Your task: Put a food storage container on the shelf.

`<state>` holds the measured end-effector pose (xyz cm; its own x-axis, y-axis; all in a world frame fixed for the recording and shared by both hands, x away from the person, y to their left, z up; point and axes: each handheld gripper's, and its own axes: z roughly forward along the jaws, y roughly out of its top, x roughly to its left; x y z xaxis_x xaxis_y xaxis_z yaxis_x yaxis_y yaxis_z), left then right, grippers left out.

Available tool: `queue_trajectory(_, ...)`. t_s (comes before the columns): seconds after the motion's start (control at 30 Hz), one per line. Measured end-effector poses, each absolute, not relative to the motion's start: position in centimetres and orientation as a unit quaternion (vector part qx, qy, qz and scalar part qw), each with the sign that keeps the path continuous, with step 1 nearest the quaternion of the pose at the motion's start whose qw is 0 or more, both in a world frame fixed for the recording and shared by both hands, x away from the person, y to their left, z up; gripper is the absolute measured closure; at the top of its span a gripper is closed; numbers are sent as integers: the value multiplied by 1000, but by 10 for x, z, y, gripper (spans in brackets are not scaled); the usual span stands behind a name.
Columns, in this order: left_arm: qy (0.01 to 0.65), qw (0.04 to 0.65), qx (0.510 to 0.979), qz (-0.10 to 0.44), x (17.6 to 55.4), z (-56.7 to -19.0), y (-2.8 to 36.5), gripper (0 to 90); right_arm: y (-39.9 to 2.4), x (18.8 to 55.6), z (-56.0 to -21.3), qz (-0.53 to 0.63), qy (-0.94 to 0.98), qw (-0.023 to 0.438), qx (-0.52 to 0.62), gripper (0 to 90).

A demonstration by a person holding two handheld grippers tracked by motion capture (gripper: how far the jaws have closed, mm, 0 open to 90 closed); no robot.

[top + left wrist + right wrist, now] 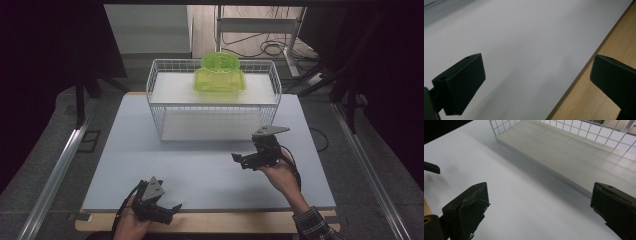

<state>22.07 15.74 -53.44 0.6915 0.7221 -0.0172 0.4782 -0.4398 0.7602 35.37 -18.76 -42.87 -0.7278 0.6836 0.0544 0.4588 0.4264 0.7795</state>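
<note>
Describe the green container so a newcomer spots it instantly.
Start at the white wire rack standing at the far side of the grey table. On its upper shelf, right of centre, sits the container: see-through lime-green plastic with a round raised top, the one brightly coloured thing there.

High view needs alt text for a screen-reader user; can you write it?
A translucent lime-green plastic container sits on a white wire basket rack on a pale grey table. Nearer, the open left gripper and right gripper hold nothing.
</note>
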Motion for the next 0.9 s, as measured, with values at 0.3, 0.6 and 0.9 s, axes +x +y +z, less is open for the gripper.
queue_trajectory(0.3,357,386,836,159,221,-535,157,0,-194,348,-441,409,834,139,343,20)
queue_trajectory(0.6,355,381,839,159,220,-535,156,0,-198,344,-453,403,835,143,347,20)
queue_trajectory(0.9,355,379,839,160,220,-535,156,0,-203,338,-459,407,832,140,351,20)
